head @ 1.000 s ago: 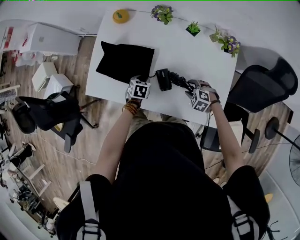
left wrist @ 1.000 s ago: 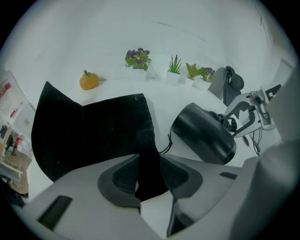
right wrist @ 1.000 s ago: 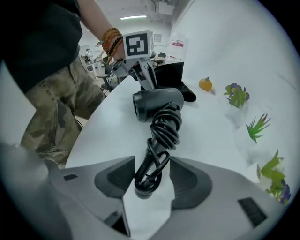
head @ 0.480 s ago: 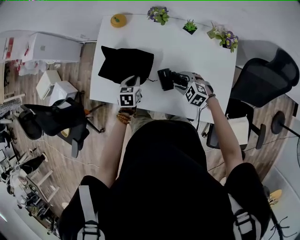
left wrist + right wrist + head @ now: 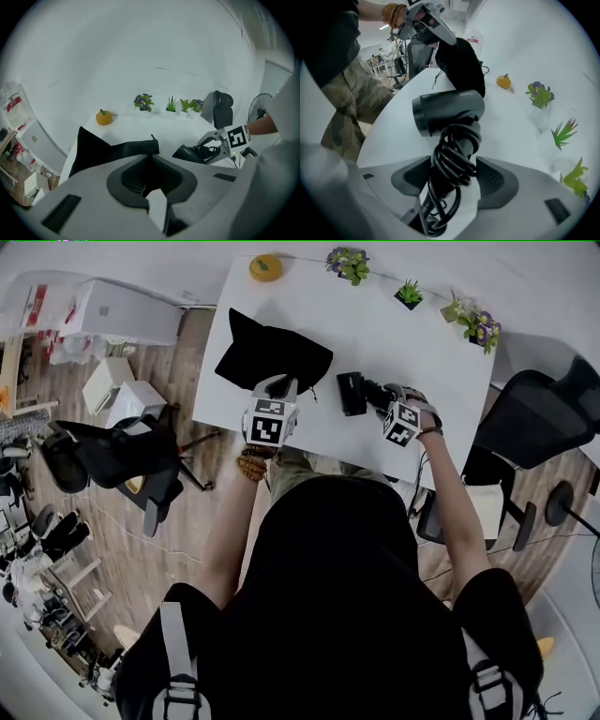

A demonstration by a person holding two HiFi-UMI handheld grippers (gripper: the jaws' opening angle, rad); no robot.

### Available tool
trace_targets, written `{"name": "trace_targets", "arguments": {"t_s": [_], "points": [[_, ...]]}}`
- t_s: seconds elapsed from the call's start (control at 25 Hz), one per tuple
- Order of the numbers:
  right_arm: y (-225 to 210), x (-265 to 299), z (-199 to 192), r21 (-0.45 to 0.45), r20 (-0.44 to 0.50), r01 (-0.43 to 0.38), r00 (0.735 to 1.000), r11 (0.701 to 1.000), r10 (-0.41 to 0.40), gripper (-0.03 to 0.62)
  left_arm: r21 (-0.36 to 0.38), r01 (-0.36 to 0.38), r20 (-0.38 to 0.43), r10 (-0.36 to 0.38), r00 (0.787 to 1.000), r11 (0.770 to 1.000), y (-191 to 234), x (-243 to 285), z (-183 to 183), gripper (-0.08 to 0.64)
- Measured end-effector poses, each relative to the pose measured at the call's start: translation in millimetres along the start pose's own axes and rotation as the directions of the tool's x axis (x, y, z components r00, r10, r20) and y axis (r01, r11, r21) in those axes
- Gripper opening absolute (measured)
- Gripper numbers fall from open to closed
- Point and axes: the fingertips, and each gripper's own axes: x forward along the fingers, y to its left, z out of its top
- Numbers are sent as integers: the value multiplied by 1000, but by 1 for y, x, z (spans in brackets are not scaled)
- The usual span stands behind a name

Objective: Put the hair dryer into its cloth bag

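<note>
On the white table (image 5: 403, 348) lies a black cloth bag (image 5: 272, 357). My left gripper (image 5: 281, 386) is shut on the bag's near edge and holds it raised. In the left gripper view the black cloth (image 5: 110, 151) sits pinched between the closed pads of my left gripper (image 5: 150, 165). The black hair dryer (image 5: 352, 393) lies just right of the bag, its cord (image 5: 452, 154) wound around the handle. My right gripper (image 5: 452, 177) straddles that handle and cord. Its jaws are opening, with gaps on both sides of the cord. The dryer's barrel (image 5: 447, 110) points toward the bag (image 5: 461, 63).
An orange ornament (image 5: 265, 267) and small potted plants (image 5: 350, 262) line the table's far edge. Black office chairs stand at the left (image 5: 112, 460) and the right (image 5: 539, 413). White boxes (image 5: 117, 310) sit on the floor at left.
My left gripper has closed on the bag's edge and lifted it off the table. My right gripper has shifted in over the dryer's handle and spread wider.
</note>
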Motion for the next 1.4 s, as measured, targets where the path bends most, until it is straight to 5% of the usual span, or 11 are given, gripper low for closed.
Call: {"name": "trace_targets", "arguments": {"t_s": [0.32,0.76,1.0,1.4], "points": [[-2,2,-1,134,34,-9,999,991,4,284,-61,51,-4,-52,999,997,-8,1,7,46],[6,-4,-6,344,72,-59,997,937,36,270,-46,111,-64,-114,991,993,-31,18,-3,46],[8,-11,-11,358,75,-18,997,933,-10,268,-17,145,-97,-146,985,989,-43,18,-14,46],[33,-26,-13,482,21,78,995,872,-100,267,76,227,-123,-216,968,971,-53,6,-28,46]]}}
